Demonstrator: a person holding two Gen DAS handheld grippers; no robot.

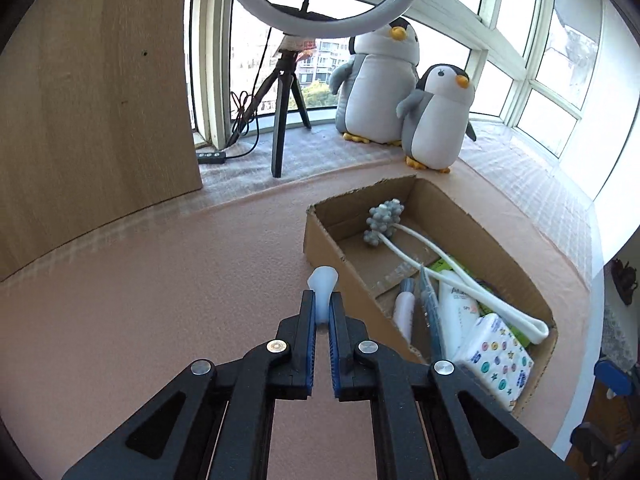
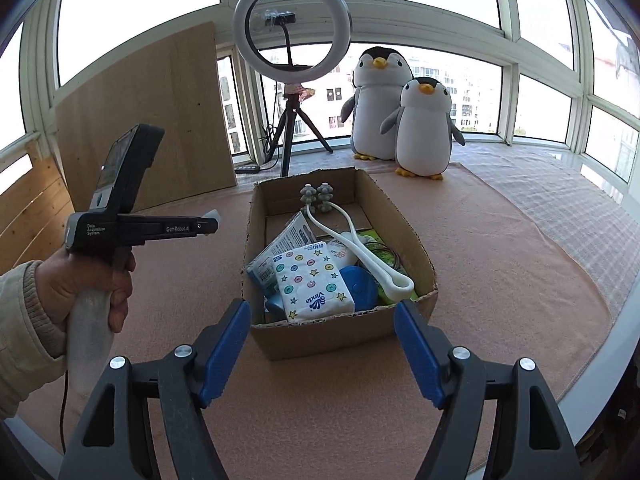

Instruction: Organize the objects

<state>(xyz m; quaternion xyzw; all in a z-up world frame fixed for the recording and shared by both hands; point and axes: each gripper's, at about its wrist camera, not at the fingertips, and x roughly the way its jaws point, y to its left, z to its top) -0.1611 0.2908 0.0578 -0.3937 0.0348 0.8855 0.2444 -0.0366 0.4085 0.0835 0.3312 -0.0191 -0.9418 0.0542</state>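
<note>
My left gripper (image 1: pixel 322 300) is shut on a small pale translucent piece with a flared end (image 1: pixel 322 282), held above the pink mat just left of the cardboard box (image 1: pixel 320 236). In the right wrist view the left gripper (image 2: pixel 212 222) is level, left of the box (image 2: pixel 256 216), with the pale piece (image 2: pixel 211 214) at its tip. The box holds a white neck massager with grey balls (image 2: pixel 352 252), a tissue pack (image 2: pixel 312 284), a blue round case (image 2: pixel 362 286) and tubes. My right gripper (image 2: pixel 322 322) is open and empty, in front of the box's near wall.
Two plush penguins (image 2: pixel 400 120) stand behind the box on the window ledge. A ring light on a tripod (image 2: pixel 292 36) stands behind the box to the left. A wooden board (image 2: pixel 152 120) leans at the far left. The pink mat (image 2: pixel 500 280) covers the table.
</note>
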